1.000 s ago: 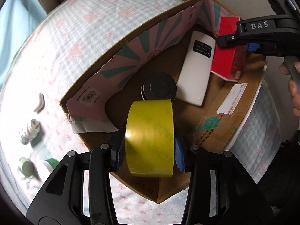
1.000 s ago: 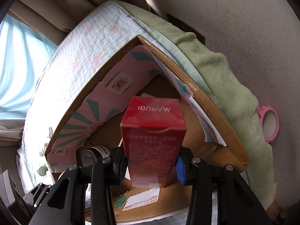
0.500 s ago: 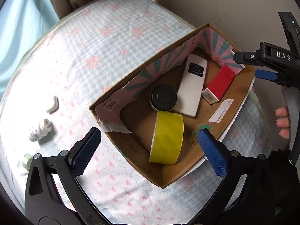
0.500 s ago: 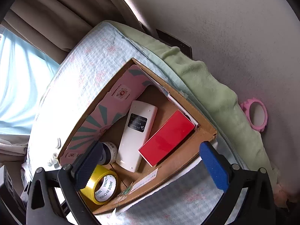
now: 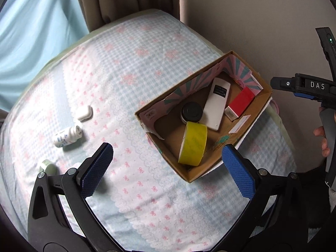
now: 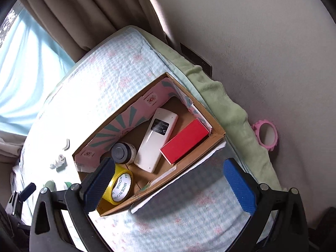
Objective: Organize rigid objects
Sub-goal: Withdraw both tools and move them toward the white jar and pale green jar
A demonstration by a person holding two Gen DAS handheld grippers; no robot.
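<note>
An open cardboard box (image 5: pixel 251 116) (image 6: pixel 217 135) lies on the bed. Inside it are a yellow tape roll (image 5: pixel 193 147) (image 6: pixel 118 185), a black-lidded jar (image 5: pixel 191 112) (image 6: pixel 121 153), a white remote (image 5: pixel 217 105) (image 6: pixel 157 142) and a red box (image 5: pixel 240 103) (image 6: pixel 184 141). My left gripper (image 5: pixel 168 168) is open and empty, raised above the box's near corner. My right gripper (image 6: pixel 171 185) is open and empty, above the box's near side; it shows at the right edge of the left wrist view (image 5: pixel 304 90).
On the checked bedspread left of the box lie a small white bottle (image 5: pixel 67 136), a white bent piece (image 5: pixel 85 113) and a green-capped item (image 5: pixel 47 166). A pink ring (image 6: pixel 265 135) lies by the wall. Curtains hang behind the bed.
Both grippers opened: the left let go of the yellow tape and the right let go of the red box, both now in the box. Both grippers have pulled back and up.
</note>
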